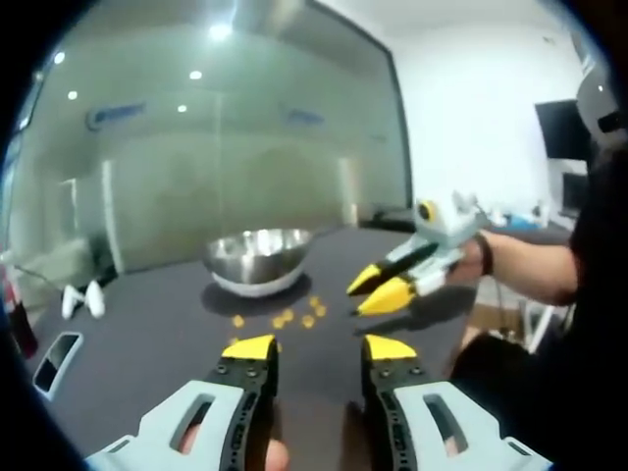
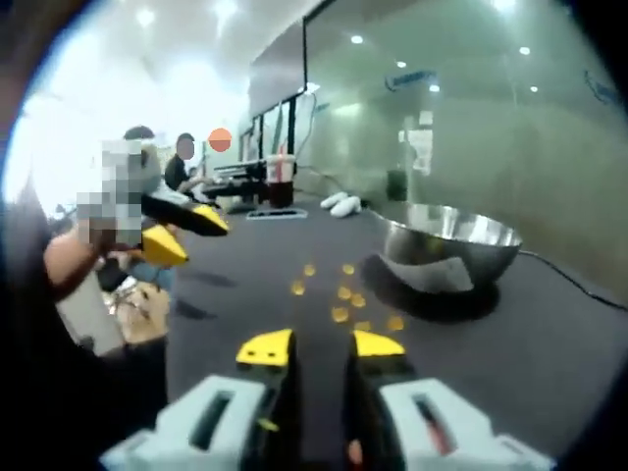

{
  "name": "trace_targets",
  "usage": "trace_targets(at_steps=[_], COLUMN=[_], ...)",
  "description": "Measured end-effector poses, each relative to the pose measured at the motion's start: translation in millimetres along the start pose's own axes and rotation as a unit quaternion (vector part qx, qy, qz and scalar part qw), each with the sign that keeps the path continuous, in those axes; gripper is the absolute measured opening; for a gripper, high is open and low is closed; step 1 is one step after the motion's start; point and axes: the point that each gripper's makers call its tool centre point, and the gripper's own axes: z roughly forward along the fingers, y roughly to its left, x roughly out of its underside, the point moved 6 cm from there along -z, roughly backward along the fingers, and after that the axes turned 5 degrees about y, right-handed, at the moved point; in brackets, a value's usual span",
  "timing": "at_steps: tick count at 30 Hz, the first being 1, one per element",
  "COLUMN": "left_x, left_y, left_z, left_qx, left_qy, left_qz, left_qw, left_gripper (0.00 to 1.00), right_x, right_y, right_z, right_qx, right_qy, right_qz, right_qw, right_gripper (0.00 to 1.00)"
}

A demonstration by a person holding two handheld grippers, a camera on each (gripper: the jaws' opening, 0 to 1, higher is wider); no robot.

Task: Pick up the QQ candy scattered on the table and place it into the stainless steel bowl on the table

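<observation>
both grippers' fingers parted, empty | candies (image 1: pixel 294 317) beside bowl (image 1: pixel 258 257) | table (image 1: pixel 147 343) open around

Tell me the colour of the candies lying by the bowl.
Orange-yellow candies, clearest in the right gripper view.

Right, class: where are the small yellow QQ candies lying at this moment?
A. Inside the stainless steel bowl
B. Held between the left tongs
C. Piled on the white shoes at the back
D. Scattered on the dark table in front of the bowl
D: the QQ candies lie loose on the dark table beside the stainless steel bowl, and both the left tongs and right tongs are open and empty.
</observation>
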Motion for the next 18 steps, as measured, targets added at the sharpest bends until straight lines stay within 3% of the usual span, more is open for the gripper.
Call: trace_targets(at_steps=[4,6,12,18], left_x=[5.1,6.5,9.1,9.8], left_y=[1.1,2.1,7.2,12.7], left_z=[-2,-3,-4,-6], left_qx=[-0.001,-0.002,-0.005,-0.006], left_qy=[0.006,0.007,0.004,0.004], left_qz=[-0.003,-0.005,-0.012,-0.011], left_qw=[1.0000,1.0000,0.9999,0.9999], left_gripper=[0.35,0.35,0.35,0.34], right_x=[4.0,8.2,5.3,4.7], right_y=[-11,-12,-19,-19], right_z=[14,21,38,45], right_qx=[0.008,0.000,-0.001,-0.007], right_qy=[0.001,0.017,0.025,0.036], right_qz=[0.008,0.016,0.023,0.010], right_qw=[0.9999,0.9997,0.9994,0.9993], right_gripper=[0.20,0.20,0.19,0.15])
